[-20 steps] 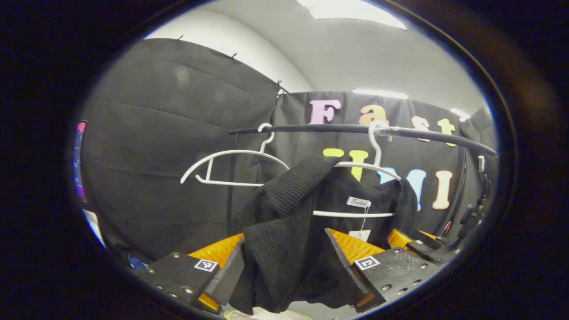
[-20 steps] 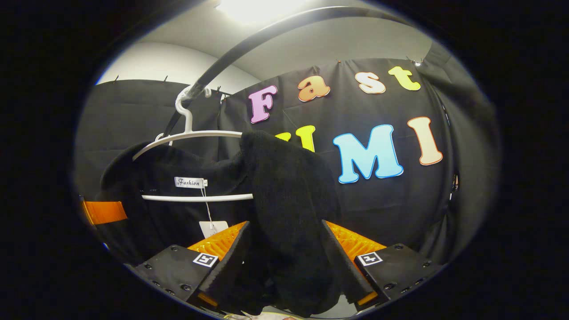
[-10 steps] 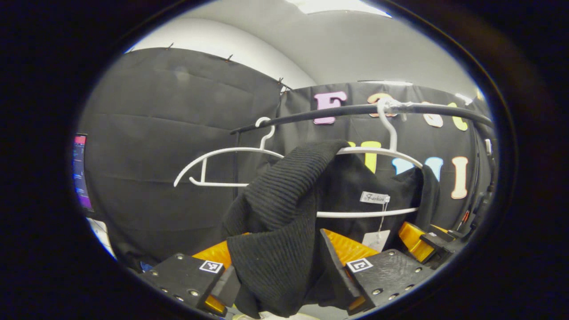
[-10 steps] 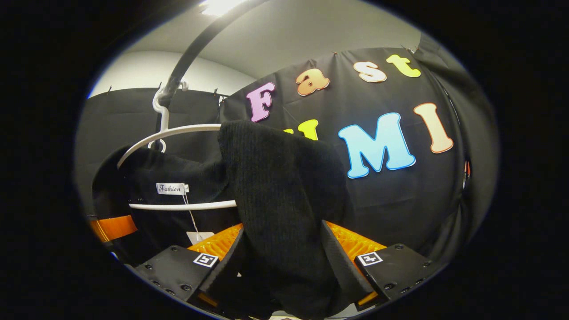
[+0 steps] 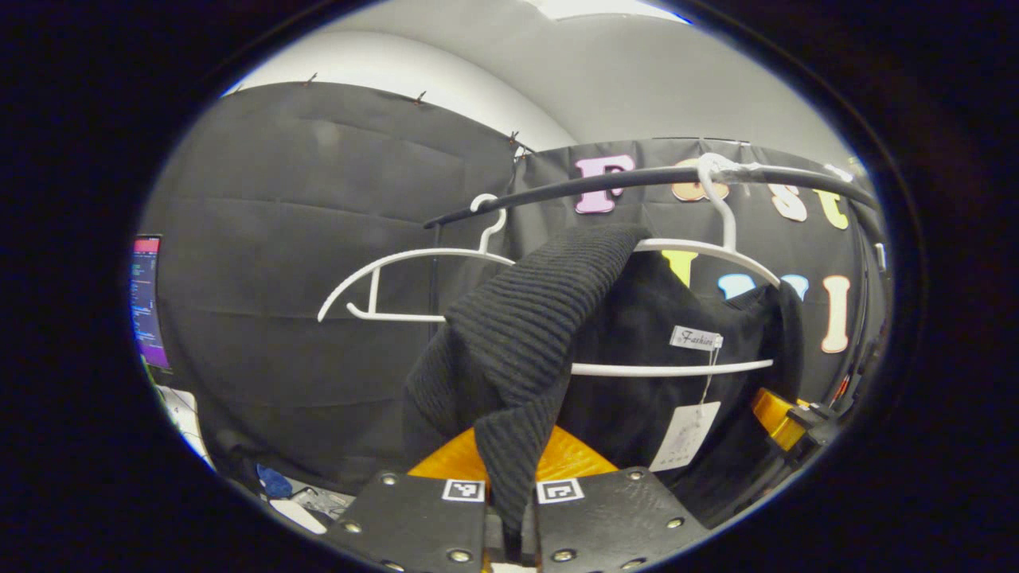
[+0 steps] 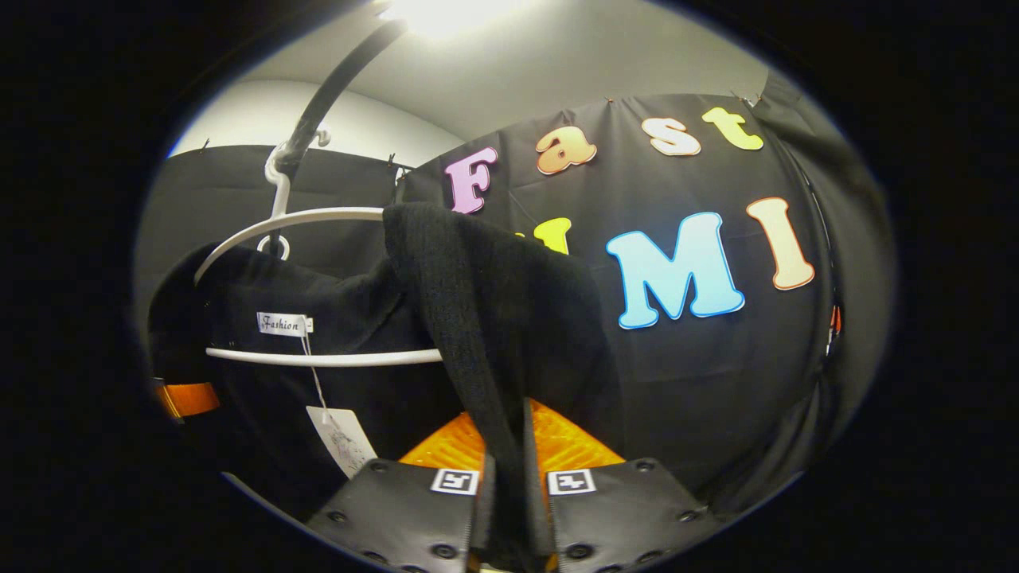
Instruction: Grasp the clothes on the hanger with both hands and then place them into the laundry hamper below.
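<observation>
A black knitted garment (image 5: 525, 334) hangs on a white hanger (image 5: 700, 255) from a dark rail (image 5: 637, 179). In the left gripper view my left gripper (image 5: 509, 517) is shut on the fold of its near shoulder. In the right gripper view the same garment (image 6: 493, 310) drapes over the white hanger (image 6: 302, 223), and my right gripper (image 6: 509, 509) is shut on the knit of its other shoulder. A white neck label (image 6: 283, 324) and a paper tag (image 6: 338, 438) hang inside the collar. The right gripper (image 5: 784, 418) appears at the far right of the left gripper view.
A second white hanger (image 5: 398, 274) hangs bare on the rail to the left of the garment. A lit screen (image 5: 147, 298) stands at the far left edge. Small items (image 5: 275, 485) lie low at the left.
Both grippers have gone from open around the knit to shut on it. The garment's shoulders are now pinched into narrow folds between the fingers.
</observation>
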The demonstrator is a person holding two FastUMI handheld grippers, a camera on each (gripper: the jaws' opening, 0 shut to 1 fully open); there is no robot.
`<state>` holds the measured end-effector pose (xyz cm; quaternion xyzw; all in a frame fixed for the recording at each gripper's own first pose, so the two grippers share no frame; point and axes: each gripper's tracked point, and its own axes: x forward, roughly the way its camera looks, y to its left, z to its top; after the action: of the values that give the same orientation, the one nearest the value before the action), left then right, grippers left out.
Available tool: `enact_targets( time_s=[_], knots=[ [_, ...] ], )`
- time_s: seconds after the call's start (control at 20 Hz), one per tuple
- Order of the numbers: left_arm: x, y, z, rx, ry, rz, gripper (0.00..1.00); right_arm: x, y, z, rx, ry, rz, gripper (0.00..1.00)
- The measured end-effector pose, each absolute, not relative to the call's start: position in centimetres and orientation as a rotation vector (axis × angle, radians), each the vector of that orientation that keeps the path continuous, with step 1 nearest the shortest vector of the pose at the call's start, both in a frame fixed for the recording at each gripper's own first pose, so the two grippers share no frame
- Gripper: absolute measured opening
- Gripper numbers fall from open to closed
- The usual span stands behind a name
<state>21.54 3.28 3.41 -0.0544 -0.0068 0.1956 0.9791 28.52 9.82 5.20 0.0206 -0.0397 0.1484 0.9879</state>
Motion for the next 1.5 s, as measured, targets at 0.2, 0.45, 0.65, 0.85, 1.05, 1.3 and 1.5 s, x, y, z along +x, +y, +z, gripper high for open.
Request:
enact_targets(
  time_s=[0.2, 0.45, 0.65, 0.85, 1.05, 1.3, 1.5],
  knots=[
    [21.1, 1.8, 4.3, -0.120, -0.032, 0.315, 0.10, 28.9, 11.1, 5.0, 0.118, -0.048, 0.427, 0.02],
    [20.2, 1.8, 4.9, -0.116, -0.041, 0.275, 0.05, 28.2, 9.9, 6.1, 0.063, -0.100, 0.392, 0.02],
    [18.8, 1.4, 6.2, -0.132, -0.075, 0.261, 0.05, 28.1, 9.3, 6.6, 0.063, -0.119, 0.373, 0.02],
    [17.5, 2.4, 7.8, -0.142, -0.106, 0.268, 0.05, 28.4, 8.1, 7.3, 0.059, -0.129, 0.349, 0.00],
    [16.1, 3.3, 9.3, -0.159, -0.129, 0.284, 0.04, 28.7, 6.6, 8.3, 0.053, -0.156, 0.314, 0.02],
    [15.5, 5.4, 10.8, -0.121, -0.143, 0.317, 0.04, 29.8, 5.3, 9.3, 0.028, -0.190, 0.275, 0.02],
    [15.4, 7.8, 12.0, -0.031, -0.142, 0.351, 0.04, 30.6, 5.0, 9.9, -0.034, -0.226, 0.265, 0.00]
  ],
)
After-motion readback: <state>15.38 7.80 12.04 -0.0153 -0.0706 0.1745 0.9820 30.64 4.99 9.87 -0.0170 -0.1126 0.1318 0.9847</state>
